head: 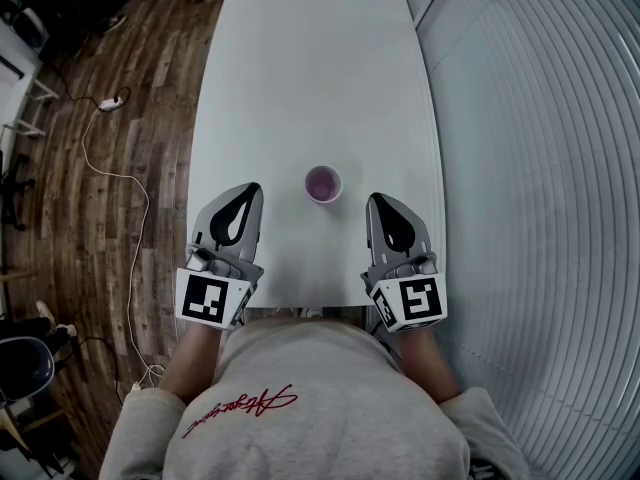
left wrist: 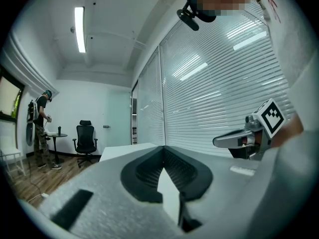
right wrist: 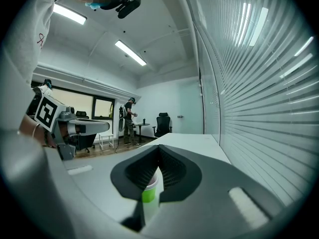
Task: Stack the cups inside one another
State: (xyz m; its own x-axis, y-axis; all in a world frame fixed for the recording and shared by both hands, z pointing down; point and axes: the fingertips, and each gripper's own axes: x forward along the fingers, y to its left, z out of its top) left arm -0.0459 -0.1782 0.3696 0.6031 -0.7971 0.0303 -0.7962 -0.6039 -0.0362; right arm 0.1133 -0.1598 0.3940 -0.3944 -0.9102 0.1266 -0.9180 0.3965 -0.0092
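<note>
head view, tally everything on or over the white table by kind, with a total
cup: 1, green outside in the right gripper view; whether more are nested in it cannot be told
grippers: 2, left gripper and right gripper, both with fingers shut and empty
total: 3

We see a long white table (head: pixel 300 68) with dark wood floor (head: pixel 130 168) along its left edge and pale slatted blinds (head: pixel 540 168) along its right. Beyond its far end stands a black office chair (left wrist: pixel 85 138); a strip light (left wrist: pixel 79 29) glows overhead
</note>
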